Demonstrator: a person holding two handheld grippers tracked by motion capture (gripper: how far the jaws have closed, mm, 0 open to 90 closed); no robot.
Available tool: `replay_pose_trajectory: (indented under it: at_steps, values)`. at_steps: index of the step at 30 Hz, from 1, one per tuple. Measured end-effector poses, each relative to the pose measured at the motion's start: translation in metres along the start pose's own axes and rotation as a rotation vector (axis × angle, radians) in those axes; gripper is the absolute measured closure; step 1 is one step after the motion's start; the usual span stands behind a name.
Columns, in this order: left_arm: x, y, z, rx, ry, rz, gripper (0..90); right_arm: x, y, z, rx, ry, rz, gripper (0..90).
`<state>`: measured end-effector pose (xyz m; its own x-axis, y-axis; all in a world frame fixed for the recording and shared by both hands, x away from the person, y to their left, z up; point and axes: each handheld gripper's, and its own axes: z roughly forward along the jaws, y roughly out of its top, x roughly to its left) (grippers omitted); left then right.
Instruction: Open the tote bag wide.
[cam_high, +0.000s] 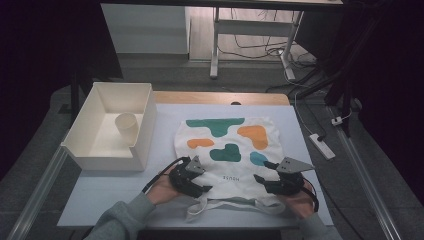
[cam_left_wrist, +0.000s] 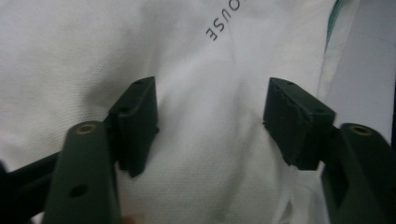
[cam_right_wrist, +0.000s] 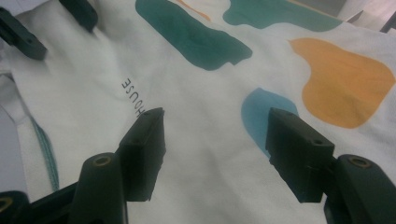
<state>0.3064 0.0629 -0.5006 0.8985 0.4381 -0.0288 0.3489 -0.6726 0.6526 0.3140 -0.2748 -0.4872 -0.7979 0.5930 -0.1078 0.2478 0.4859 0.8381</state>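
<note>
A white cloth bag (cam_high: 227, 150) printed with green, orange and blue blobs lies flat on the worktop (cam_high: 100, 192), right of centre and toward the near edge, with its straps (cam_high: 200, 206) trailing over that near edge between the person's two hands. The left gripper (cam_high: 196, 179) sits at the bag's near left corner, its fingers (cam_left_wrist: 137, 121) partly open and set down on the cloth; a soft ridge of white fabric rises between them, but the pads stand apart from it and do not pinch it. The right gripper (cam_high: 265, 181) sits at the bag's near right corner, just below the blue blob (cam_right_wrist: 261, 114), its fingers (cam_right_wrist: 144, 149) likewise partly open over flat cloth and gripping nothing. In the right gripper view the small printed lettering (cam_right_wrist: 133, 95) on the bag runs between the two grippers, and the tips of the left gripper show at the far upper corner. A white open box (cam_high: 142, 122) stands at the worktop's far left corner, well apart from the bag, with a pale paper cup (cam_high: 126, 127) upright inside it.
</note>
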Motion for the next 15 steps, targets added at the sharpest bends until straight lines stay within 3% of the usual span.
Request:
replay_pose_trajectory:
  at_steps: [3,5,6,7,15]
  values:
    - [0.000,0.000,0.004,0.015,-0.006,0.006,47.4,0.002,0.003,-0.001,-0.015,0.005,0.005,38.0]
    - [-0.002,0.001,0.006,0.027,0.018,0.013,56.6,0.006,0.007,-0.002,-0.025,0.008,-0.003,38.2]
    - [-0.002,0.000,0.009,0.052,0.064,0.025,61.4,0.008,0.009,-0.003,-0.028,0.009,-0.016,38.2]
    - [-0.001,0.000,0.011,0.065,0.083,0.032,66.7,0.009,0.011,-0.003,-0.029,0.011,-0.023,38.3]
    - [0.005,-0.003,0.012,0.064,0.081,0.020,84.7,0.024,0.024,-0.001,-0.024,0.060,-0.030,39.9]
